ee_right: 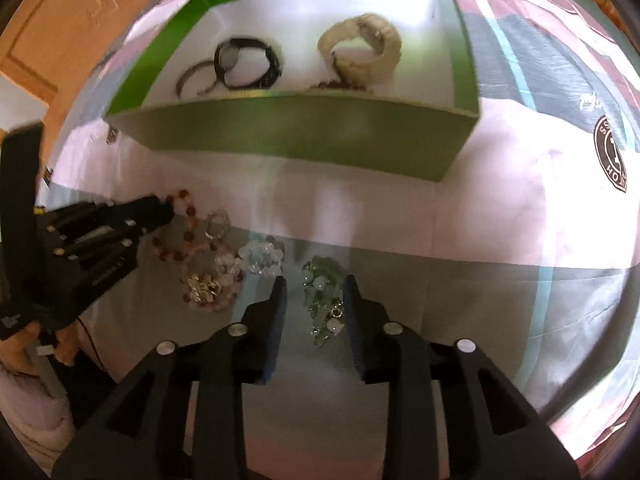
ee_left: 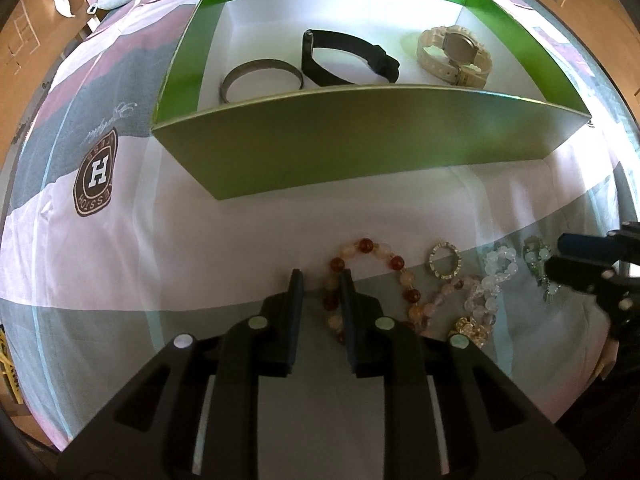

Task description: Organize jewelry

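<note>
Soft printed bedding (ee_left: 120,248) in bands of pink, grey and white covers the surface, with a round brown crest (ee_left: 96,176) stamped on it. On it sits a shallow green cardboard box (ee_left: 340,144) with a white floor, holding three pieces: a plain metal bangle (ee_left: 260,80), a black strap watch (ee_left: 348,60) and a chunky cream watch (ee_left: 452,56).

In front of the box lies a loose cluster of beaded jewelry. An amber and red bead bracelet (ee_left: 372,280) curves beside a small gold ring-shaped piece (ee_left: 444,260), a clear crystal bead bracelet (ee_left: 496,280) and a pale green bead bracelet (ee_right: 324,300) (its charms look metallic).

Both grippers point steeply down. The left gripper (ee_left: 320,280) is nearly pressed together, its right finger touching the amber beads, nothing pinched between. The right gripper (ee_right: 314,284) stands slightly spread, straddling the green bracelet without squeezing it.
</note>
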A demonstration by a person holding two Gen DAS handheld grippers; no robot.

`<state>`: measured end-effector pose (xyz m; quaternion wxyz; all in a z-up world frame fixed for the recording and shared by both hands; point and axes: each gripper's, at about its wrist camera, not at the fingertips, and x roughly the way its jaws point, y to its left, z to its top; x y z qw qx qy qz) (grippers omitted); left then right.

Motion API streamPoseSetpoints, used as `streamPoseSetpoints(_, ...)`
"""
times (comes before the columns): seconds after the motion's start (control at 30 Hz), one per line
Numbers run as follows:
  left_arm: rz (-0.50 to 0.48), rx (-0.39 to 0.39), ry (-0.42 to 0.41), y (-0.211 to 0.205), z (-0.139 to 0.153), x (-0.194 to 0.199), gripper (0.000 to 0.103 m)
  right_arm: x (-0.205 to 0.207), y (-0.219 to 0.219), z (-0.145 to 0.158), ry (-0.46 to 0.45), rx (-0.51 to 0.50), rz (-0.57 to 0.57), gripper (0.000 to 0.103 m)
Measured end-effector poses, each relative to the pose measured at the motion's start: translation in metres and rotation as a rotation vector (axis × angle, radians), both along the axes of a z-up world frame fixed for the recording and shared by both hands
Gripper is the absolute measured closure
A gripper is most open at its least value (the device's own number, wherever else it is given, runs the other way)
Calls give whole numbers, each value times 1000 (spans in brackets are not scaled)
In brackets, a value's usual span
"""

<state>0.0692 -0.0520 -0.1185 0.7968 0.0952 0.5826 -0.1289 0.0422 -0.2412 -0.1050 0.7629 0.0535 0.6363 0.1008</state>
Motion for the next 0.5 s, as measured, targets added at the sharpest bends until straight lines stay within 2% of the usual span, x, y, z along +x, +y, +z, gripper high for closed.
streamPoseSetpoints(0.07,-4,7,1,1,1,0,94,0,7,-8,17,-49,15,74)
streamPoseSetpoints(0.1,-2,4,4,3,2,1,95,-1,9,-11,18,-76,20,79)
streamPoseSetpoints(0.17,6,-4,15,9,4,2,96,-2,10,-10,12,-76,27,95)
streamPoseSetpoints(0.4,33,-75,-28,28,30,2,96,-3,-13,27,-92,23,-29,96)
streamPoseSetpoints(0.5,41,-88,-28,31,33,3,96,-4,-23,33,-110,59,-53,96)
